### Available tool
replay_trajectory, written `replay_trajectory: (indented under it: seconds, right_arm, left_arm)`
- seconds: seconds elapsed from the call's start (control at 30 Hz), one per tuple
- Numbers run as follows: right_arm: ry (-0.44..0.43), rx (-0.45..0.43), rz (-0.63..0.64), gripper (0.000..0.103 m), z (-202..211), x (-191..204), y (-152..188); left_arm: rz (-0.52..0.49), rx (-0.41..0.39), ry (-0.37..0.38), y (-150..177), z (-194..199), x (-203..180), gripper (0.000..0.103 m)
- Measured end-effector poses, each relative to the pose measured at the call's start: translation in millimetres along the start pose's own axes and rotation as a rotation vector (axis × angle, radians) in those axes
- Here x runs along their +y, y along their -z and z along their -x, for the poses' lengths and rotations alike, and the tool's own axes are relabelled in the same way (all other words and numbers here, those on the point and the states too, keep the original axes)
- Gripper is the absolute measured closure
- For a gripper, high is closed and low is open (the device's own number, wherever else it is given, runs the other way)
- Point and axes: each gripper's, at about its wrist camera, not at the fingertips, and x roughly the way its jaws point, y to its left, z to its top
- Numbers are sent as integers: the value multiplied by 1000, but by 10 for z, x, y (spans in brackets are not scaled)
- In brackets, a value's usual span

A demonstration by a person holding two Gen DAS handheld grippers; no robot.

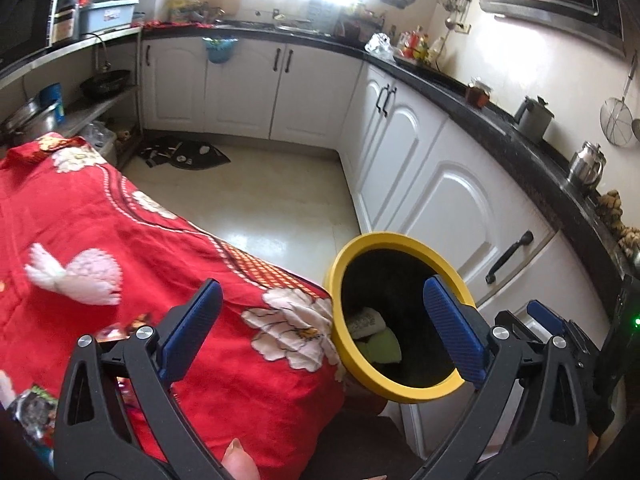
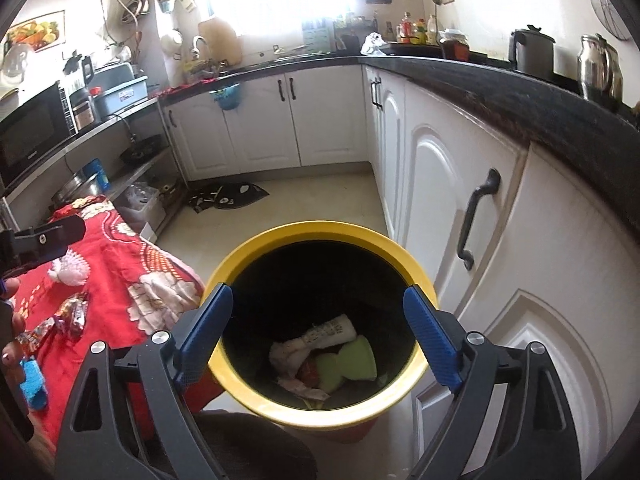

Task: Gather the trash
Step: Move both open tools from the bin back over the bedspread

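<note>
A yellow-rimmed bin stands on the floor beside the table; it also shows in the left wrist view. Inside lie crumpled white paper, green pieces and other scraps. My right gripper is open and empty, held directly above the bin's mouth. My left gripper is open and empty, over the table's edge next to the bin. Candy wrappers lie on the red floral tablecloth, and wrappers show at the lower left of the left wrist view.
White cabinets with black handles run close along the right under a black counter with kettles and jars. Shelves with a microwave and pots stand at the left. A dark mat lies on the floor. A blue object lies on the table.
</note>
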Motion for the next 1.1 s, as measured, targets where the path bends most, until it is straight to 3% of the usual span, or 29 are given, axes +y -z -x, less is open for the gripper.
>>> replay_trajectory:
  seconds: [1.1]
  right_arm:
    - [-208,-52,149,17,426,1035,-59]
  left_arm:
    - [109,-118,-133,153,817,826,11]
